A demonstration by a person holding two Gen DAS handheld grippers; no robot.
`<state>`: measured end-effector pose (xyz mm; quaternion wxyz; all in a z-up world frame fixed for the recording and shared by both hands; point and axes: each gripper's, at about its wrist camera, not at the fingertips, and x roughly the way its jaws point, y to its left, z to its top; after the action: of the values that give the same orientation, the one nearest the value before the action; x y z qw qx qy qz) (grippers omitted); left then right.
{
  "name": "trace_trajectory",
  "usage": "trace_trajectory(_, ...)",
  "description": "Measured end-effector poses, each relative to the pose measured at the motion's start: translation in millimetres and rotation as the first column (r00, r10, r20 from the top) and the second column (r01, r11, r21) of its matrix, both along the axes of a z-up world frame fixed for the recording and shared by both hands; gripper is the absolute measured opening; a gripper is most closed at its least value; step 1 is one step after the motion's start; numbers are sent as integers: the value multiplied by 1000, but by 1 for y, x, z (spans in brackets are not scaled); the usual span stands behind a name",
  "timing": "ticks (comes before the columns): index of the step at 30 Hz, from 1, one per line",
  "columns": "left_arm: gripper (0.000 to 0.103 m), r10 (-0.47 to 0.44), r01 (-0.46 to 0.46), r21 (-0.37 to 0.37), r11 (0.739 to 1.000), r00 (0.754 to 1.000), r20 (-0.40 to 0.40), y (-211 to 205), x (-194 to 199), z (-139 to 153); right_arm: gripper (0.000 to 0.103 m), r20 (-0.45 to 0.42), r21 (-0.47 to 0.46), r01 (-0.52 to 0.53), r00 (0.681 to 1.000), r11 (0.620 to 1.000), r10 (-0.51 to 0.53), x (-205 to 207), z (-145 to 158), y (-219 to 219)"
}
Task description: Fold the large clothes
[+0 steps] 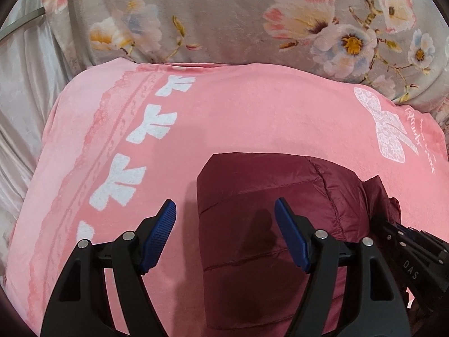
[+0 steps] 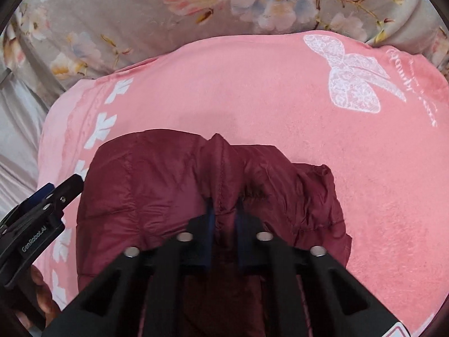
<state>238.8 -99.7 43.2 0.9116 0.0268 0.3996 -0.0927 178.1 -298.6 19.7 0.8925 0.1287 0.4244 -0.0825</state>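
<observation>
A dark red quilted jacket (image 1: pixel 269 202) lies bunched on a pink blanket (image 1: pixel 224 118). My left gripper (image 1: pixel 226 210) hangs open above the jacket's left edge, its blue pads (image 1: pixel 160 236) apart and nothing between them. In the right wrist view the same jacket (image 2: pixel 157 174) fills the middle. My right gripper (image 2: pixel 223 210) is shut on a raised fold of the jacket, with a ridge of red fabric pinched between its blue pads (image 2: pixel 210 216). The left gripper (image 2: pixel 50 196) shows at the left edge there. The right gripper's black body (image 1: pixel 409 252) shows at the lower right of the left wrist view.
The pink blanket (image 2: pixel 280 98) bears white bow prints and a lace butterfly (image 2: pixel 353 81). A grey floral bedspread (image 1: pixel 238 14) lies beyond it. Pale satin fabric (image 1: pixel 25 90) bunches at the far left. A hand (image 2: pixel 42 295) holds the left gripper's handle.
</observation>
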Motion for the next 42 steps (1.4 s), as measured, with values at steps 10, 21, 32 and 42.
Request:
trace_trajectory(10, 70, -72, 72, -12, 997, 997, -7, -35, -4, -8, 2, 87, -43, 199, 977, 979, -194, -74, -9, -71)
trace_trajectory(21, 71, -91, 92, 42, 995, 996, -25, -75, -1, -46, 4, 65, 1, 198, 978, 980, -198, -72, -55, -86)
trace_trajectory(32, 83, -44, 44, -20, 999, 999, -25, -70, 8, -72, 4, 121, 29, 208, 970, 978, -210, -72, -73, -87)
trace_trajectory(42, 85, -43, 43, 16, 999, 999, -9, -74, 6, -71, 16, 135, 72, 258, 955, 963, -266, -93, -36, -92)
